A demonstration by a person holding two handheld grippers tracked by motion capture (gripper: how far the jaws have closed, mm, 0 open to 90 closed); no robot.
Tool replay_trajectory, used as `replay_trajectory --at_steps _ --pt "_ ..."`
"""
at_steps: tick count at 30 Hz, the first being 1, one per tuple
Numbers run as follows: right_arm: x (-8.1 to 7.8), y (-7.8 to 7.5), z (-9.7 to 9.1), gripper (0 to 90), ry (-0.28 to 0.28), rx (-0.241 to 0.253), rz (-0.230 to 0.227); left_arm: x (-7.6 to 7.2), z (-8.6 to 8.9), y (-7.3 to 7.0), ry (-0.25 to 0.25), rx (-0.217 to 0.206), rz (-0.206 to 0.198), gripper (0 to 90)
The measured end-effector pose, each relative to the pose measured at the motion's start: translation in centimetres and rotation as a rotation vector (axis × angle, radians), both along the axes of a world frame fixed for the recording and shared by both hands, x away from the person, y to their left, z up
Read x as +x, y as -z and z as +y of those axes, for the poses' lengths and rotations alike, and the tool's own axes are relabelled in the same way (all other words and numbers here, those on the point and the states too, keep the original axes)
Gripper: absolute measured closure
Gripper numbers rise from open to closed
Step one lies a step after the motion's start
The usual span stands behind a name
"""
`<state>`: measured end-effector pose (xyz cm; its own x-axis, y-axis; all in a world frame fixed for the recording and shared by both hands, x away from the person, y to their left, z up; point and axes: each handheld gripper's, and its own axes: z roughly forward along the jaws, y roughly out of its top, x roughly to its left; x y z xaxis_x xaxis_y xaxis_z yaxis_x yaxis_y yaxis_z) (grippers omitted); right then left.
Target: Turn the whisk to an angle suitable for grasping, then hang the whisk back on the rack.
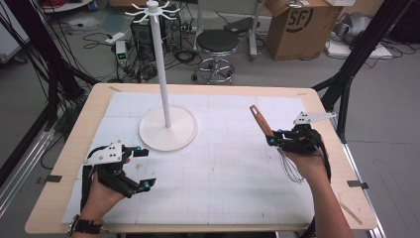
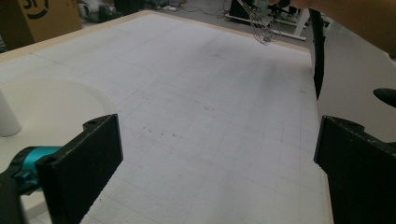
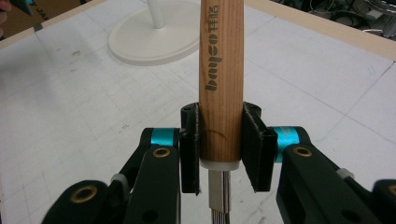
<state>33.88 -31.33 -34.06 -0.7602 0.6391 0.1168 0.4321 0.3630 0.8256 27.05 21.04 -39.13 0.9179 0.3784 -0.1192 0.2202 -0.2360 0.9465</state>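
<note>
Whisk (image 1: 270, 133) position: we see it lifted off the table (image 1: 69, 148) near the right edge, roughly midway between the far and near edges. Its wooden handle (image 3: 220, 70) points up and away toward the far edge, tilted to the left in the high view, while the wire loops (image 1: 291, 168) hang down below the person's right hand (image 1: 308, 163), clear of the white gridded mat (image 1: 223, 168).

Right gripper (image 1: 274, 140): we find its jaws closed on the handle close to the lower end, just above the white collar where the wires begin. In the right gripper view both black pads (image 3: 256, 144) press flat against opposite sides of the wood, and the printed lettering on the handle runs lengthwise above the grip.

Left gripper (image 1: 144, 167): we see it held by the left hand (image 1: 101, 193) near the near-left corner of the table. Its jaws stand wide apart with nothing between them, and in the left gripper view bare mat shows through the gap. It points across the table toward the right edge.

White stand (image 1: 166, 74): its round base (image 1: 168, 133) rests on the mat toward the far edge, left of centre, with the pole upright and hook arms at the top. It stands well apart from the whisk and near the left gripper.
</note>
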Motion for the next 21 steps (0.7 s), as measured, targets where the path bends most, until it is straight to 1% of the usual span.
replay_trajectory --at_steps 4,5,8,11,15,16,17,18,21 --pt "-0.2 -0.4 0.2 70.8 -0.005 0.004 -0.012 0.0 0.0 0.0 0.002 -0.003 0.003 1.7" --pt "-0.2 -0.5 0.3 70.8 -0.008 0.002 -0.023 0.0 0.0 0.0 0.001 -0.001 0.001 1.7" --pt "-0.2 -0.6 0.4 70.8 -0.014 0.004 -0.023 0.0 0.1 -0.1 -0.004 -0.003 0.001 1.7" --pt "-0.2 -0.7 0.7 70.8 -0.021 0.018 -0.027 0.0 0.2 -0.2 -0.005 -0.008 -0.002 1.7" --pt "-0.3 -0.9 1.1 70.8 -0.037 0.028 -0.05 -0.1 0.2 -0.3 -0.004 -0.007 -0.005 1.8" --pt "-0.3 -0.9 1.1 70.8 -0.037 0.028 -0.05 -0.1 0.2 -0.3 -0.004 -0.006 -0.005 1.8" --pt "-0.4 -1.0 1.1 70.8 -0.038 0.03 -0.052 0.0 0.2 -0.3 -0.006 -0.011 -0.004 1.7" --pt "-0.5 -1.3 1.2 70.8 -0.05 0.031 -0.065 0.0 0.2 -0.3 -0.006 -0.015 -0.004 1.8" --pt "-0.5 -1.7 1.3 70.8 -0.053 0.037 -0.077 0.3 0.2 -0.1 -0.005 -0.015 0.0 1.8"
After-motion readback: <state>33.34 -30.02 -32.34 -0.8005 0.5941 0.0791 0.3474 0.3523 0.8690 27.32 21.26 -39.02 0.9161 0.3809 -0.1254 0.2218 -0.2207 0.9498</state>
